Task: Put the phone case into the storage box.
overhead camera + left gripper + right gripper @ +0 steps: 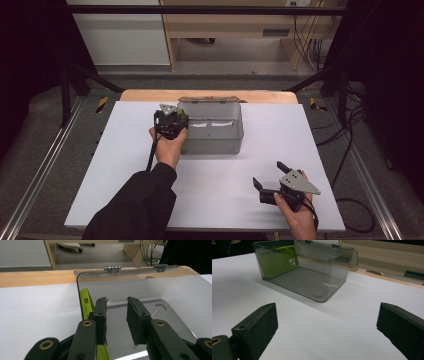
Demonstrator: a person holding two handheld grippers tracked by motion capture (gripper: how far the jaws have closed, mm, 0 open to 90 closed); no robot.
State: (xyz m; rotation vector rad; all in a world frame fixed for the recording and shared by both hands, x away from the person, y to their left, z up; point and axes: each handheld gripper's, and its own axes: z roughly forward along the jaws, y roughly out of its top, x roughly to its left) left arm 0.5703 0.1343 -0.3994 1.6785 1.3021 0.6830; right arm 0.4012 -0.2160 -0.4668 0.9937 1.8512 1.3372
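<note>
White table (pixel 125 165) with wood far edge, dark room, grey floor. Smoky clear box (pixel 215 131), green phone case (pixel 277 261) inside. Left gripper (pixel 175 116) part-open, empty; right gripper (pixel 267 176) wide, empty.

In the high view the left gripper (pixel 172 121) covers the near-left corner of the smoky clear box (pixel 220 131), so we see just a sliver of the green phone case (pixel 182 116); in the left gripper view the case (pixel 86 303) runs behind a jaw and off the bottom edge; the right gripper (pixel 327 332) jaws are cropped below.
</note>
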